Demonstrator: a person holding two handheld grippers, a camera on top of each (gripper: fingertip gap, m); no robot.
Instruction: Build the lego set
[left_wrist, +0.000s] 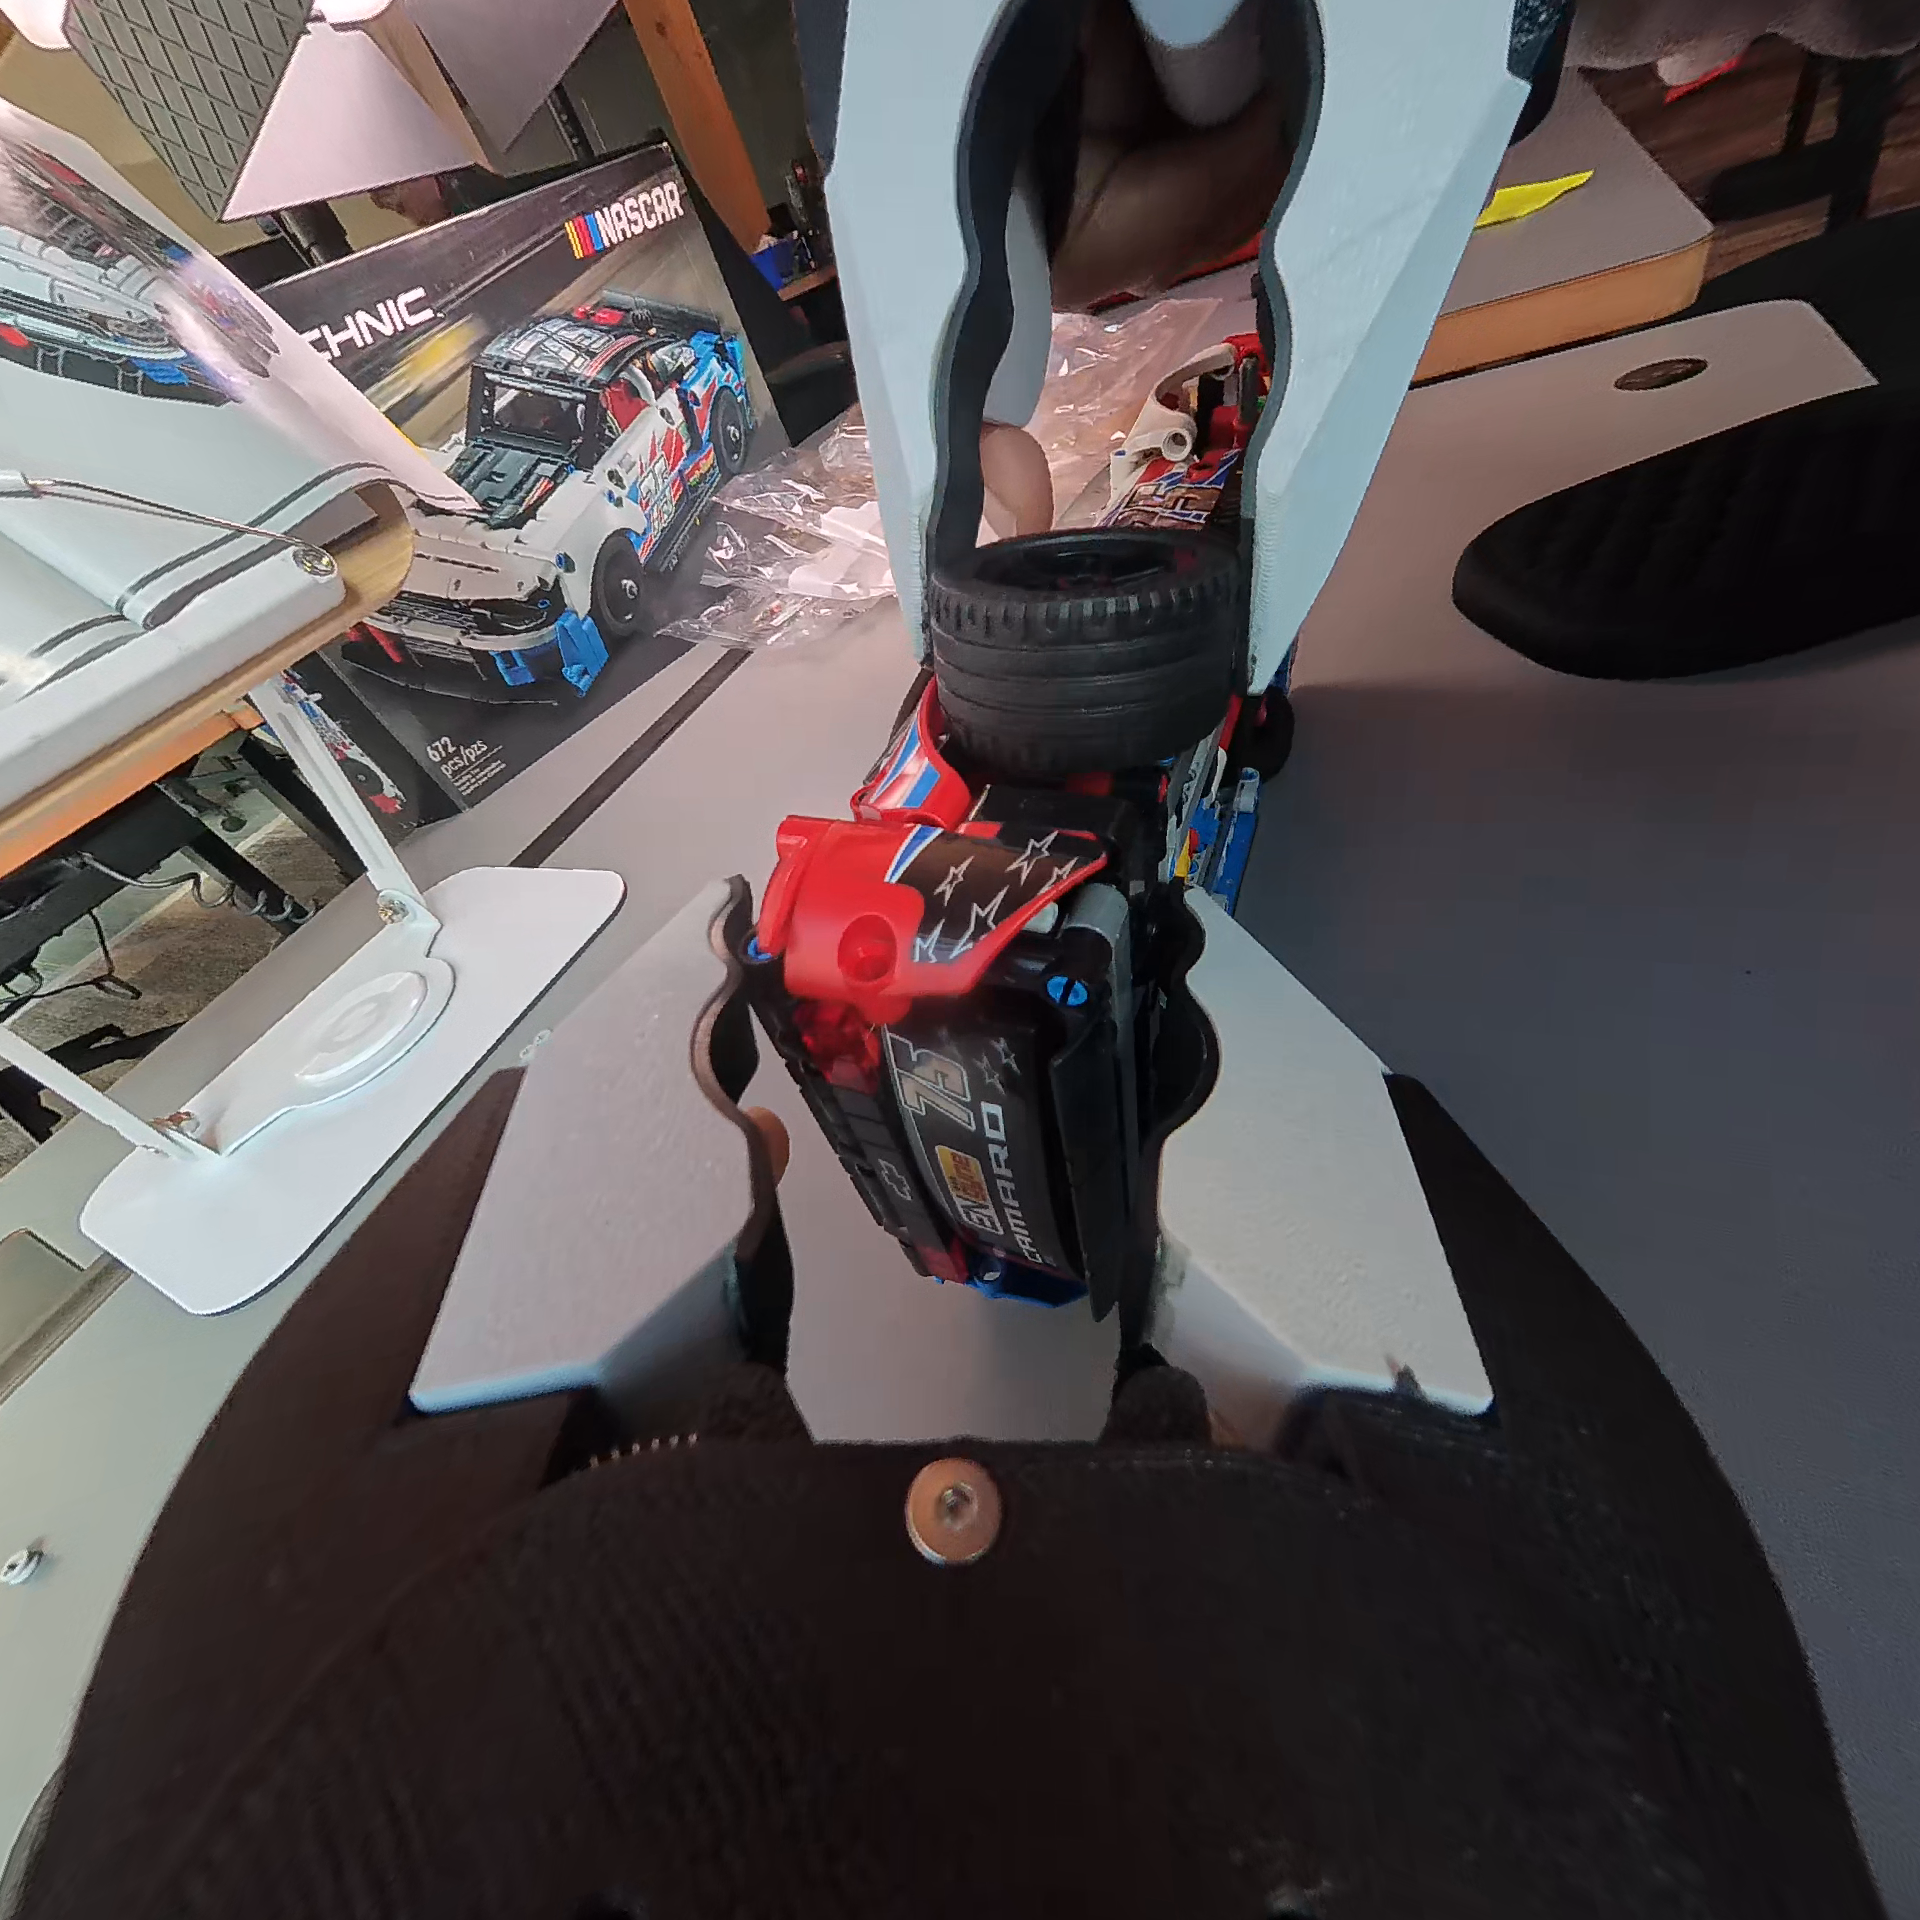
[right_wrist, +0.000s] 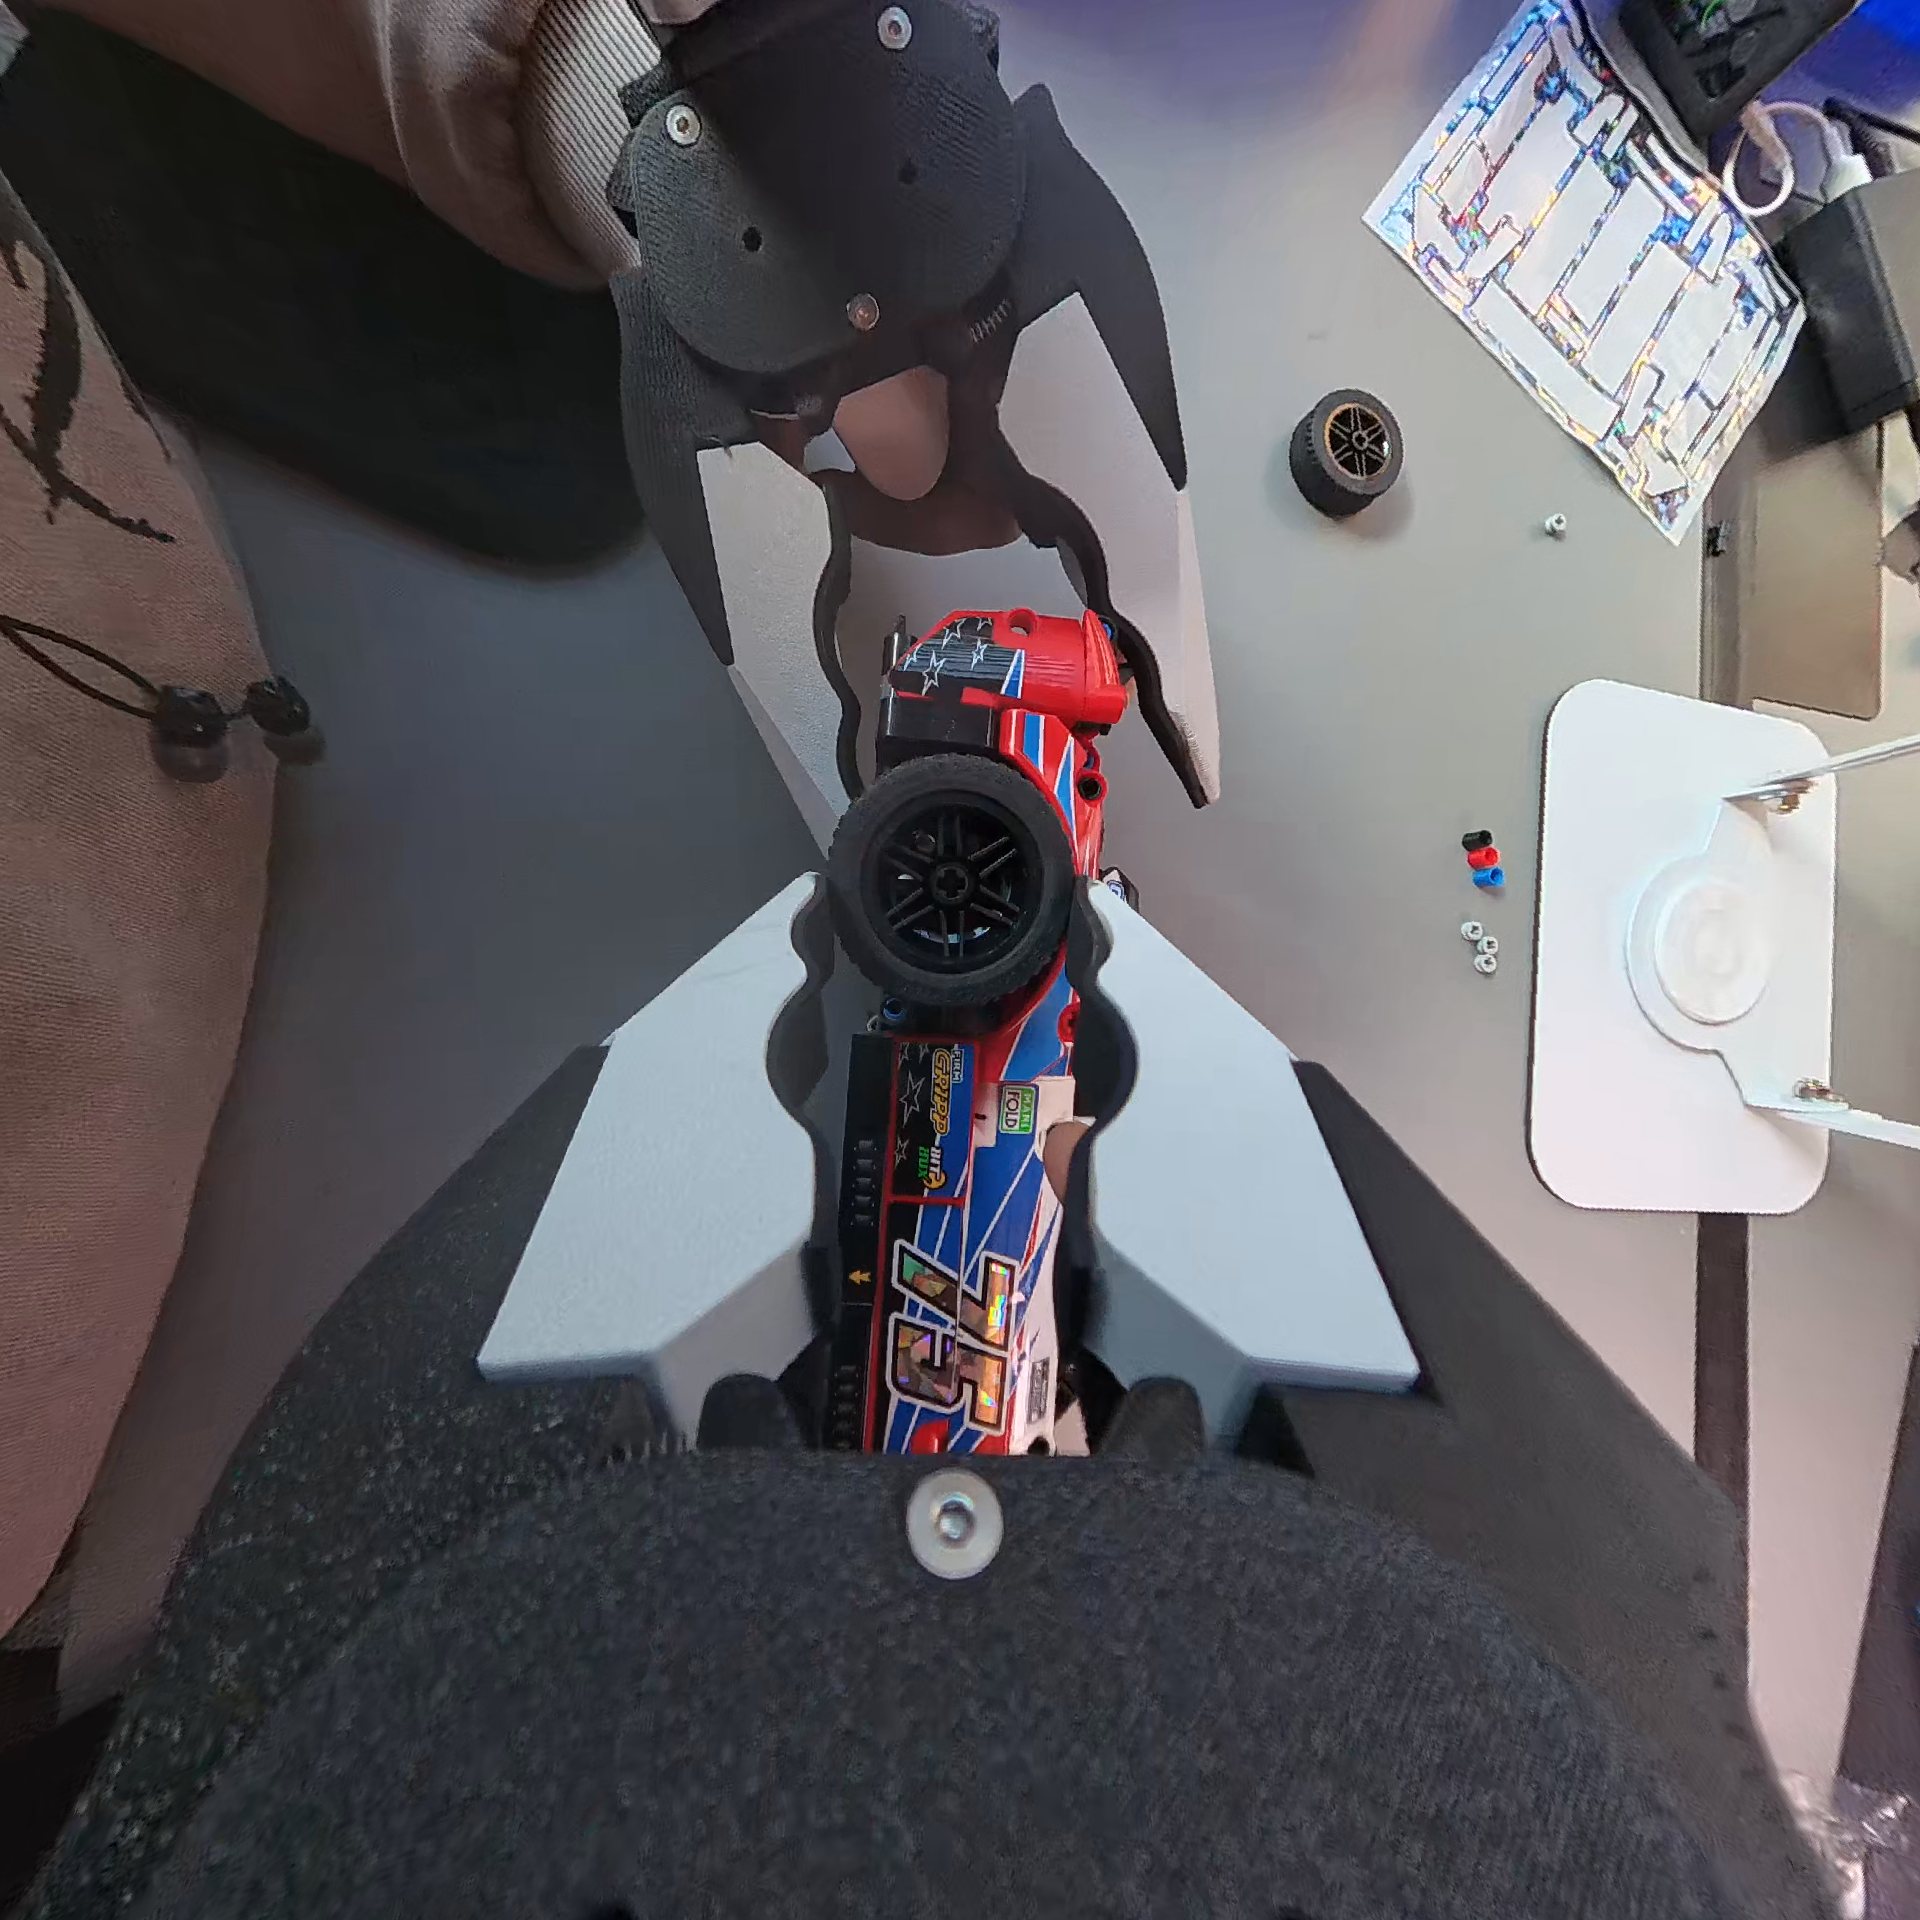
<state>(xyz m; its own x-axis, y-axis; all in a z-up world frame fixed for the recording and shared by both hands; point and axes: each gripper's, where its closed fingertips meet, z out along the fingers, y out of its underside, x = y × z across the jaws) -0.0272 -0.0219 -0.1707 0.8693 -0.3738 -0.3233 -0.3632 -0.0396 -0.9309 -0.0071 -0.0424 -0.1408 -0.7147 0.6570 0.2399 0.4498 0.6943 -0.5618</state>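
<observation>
Bodywork is looking nearly finished: the lego car is carrying its red, blue and white panels with stickers, and one black wheel is sitting on its axle. The left gripper is closing its white fingers around the rear end of the car, and the right gripper is clamping the body just behind that wheel, so both are holding the car in the air above the grey table. I am judging that the wheels are the step in hand, because a spare wheel is lying apart on the table, and small pins are waiting near a white stand base. Going from the left view to the right one: the left wrist view is showing the set box, an open manual on a stand and clear plastic bags, which the right view is missing. The right wrist view is showing the used sticker sheet and the loose parts, which the left view is not giving.
</observation>
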